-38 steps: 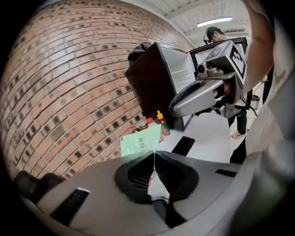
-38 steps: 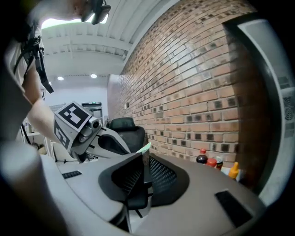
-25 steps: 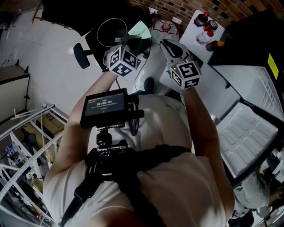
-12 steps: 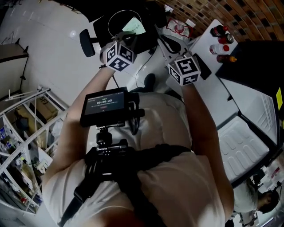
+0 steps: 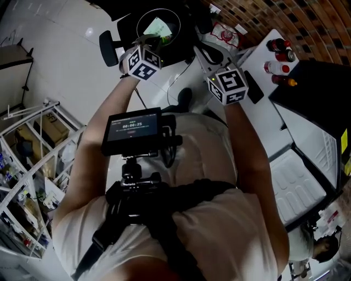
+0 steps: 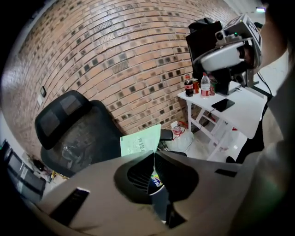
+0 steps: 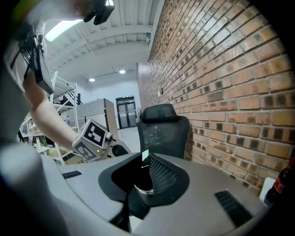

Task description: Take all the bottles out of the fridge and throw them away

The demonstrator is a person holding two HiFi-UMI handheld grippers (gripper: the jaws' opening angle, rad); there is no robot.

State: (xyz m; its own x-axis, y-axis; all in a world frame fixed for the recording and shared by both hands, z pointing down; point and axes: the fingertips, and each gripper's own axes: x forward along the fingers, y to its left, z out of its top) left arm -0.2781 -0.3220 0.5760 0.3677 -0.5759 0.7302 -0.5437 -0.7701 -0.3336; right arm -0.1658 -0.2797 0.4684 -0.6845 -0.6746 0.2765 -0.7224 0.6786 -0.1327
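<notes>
My left gripper point(image 5: 146, 45) reaches out beside a round white-rimmed black bin point(image 5: 143, 15) with a green sheet point(image 5: 159, 26) in it. In the left gripper view its jaws point(image 6: 153, 156) meet at the tips around a dark bottle with a blue and yellow label point(image 6: 156, 183). My right gripper point(image 5: 205, 59) hovers near the white table point(image 5: 263, 112). Its jaws point(image 7: 146, 159) are shut on a dark bottle with a white ring point(image 7: 140, 190). A few more bottles point(image 5: 279, 55) stand at the table's far corner, also in the left gripper view as bottles point(image 6: 198, 86).
A black office chair point(image 6: 76, 129) stands against the brick wall point(image 6: 124, 60). The fridge point(image 5: 321, 93) is at the right with its white door point(image 5: 301, 181) hanging open. Metal shelving point(image 5: 27, 164) fills the left. A dark phone point(image 6: 223, 104) lies on the table.
The head view has swung so the bin and table bottles sit higher and further right. My left gripper has reached further out to the bin's left side. The right gripper has hardly moved.
</notes>
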